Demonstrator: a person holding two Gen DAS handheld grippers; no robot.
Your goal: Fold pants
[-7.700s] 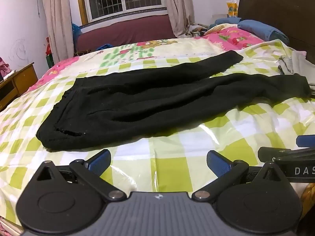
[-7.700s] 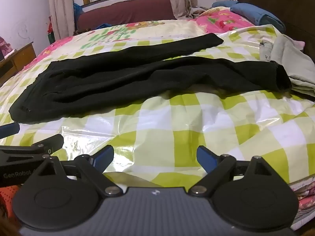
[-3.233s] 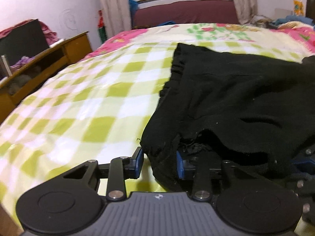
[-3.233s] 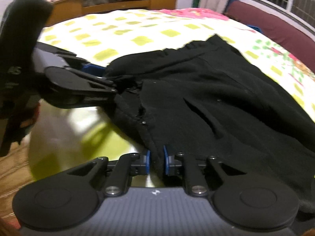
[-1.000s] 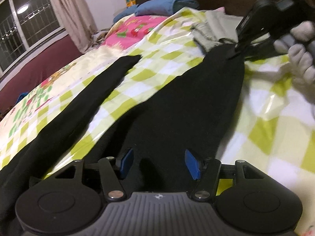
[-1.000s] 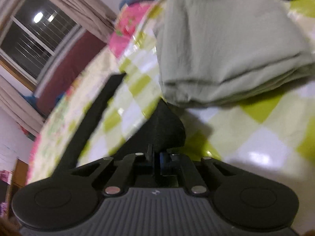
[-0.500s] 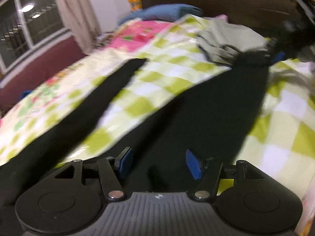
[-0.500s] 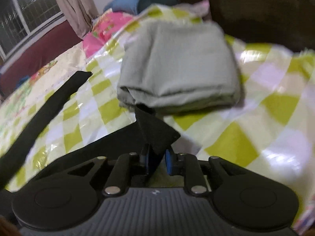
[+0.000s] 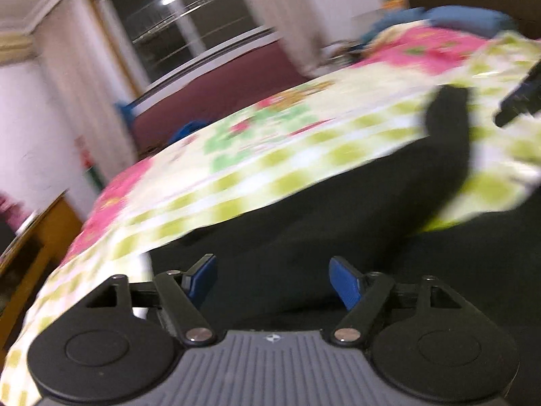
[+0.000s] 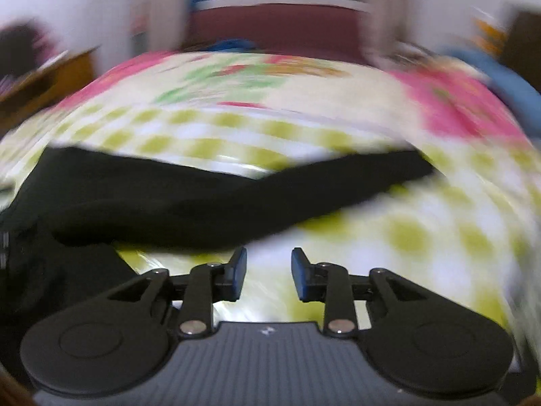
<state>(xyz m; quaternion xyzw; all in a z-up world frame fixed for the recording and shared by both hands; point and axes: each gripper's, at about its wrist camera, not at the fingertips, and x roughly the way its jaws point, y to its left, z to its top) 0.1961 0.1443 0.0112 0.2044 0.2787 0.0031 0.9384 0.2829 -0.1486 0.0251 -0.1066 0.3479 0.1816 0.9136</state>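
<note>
Black pants (image 9: 304,237) lie on the green-checked bed cover (image 9: 236,186). In the left wrist view my left gripper (image 9: 272,279) is open and empty just above the dark cloth; the far leg (image 9: 446,125) stretches to the upper right, where part of the other gripper (image 9: 520,101) shows. In the right wrist view my right gripper (image 10: 268,272) is open and empty over the bed cover (image 10: 405,237), with the far leg (image 10: 236,196) lying across ahead of it. Both views are blurred by motion.
A window (image 9: 189,30) with curtains and a maroon bench (image 9: 219,91) lie beyond the bed. A wooden cabinet (image 9: 30,250) stands at the left. A blue pillow (image 9: 466,17) and pink bedding (image 9: 422,47) are at the head end.
My right gripper has let go of the pants cuff and opened. Both grippers have swung left, away from the folded grey cloth, toward the window side.
</note>
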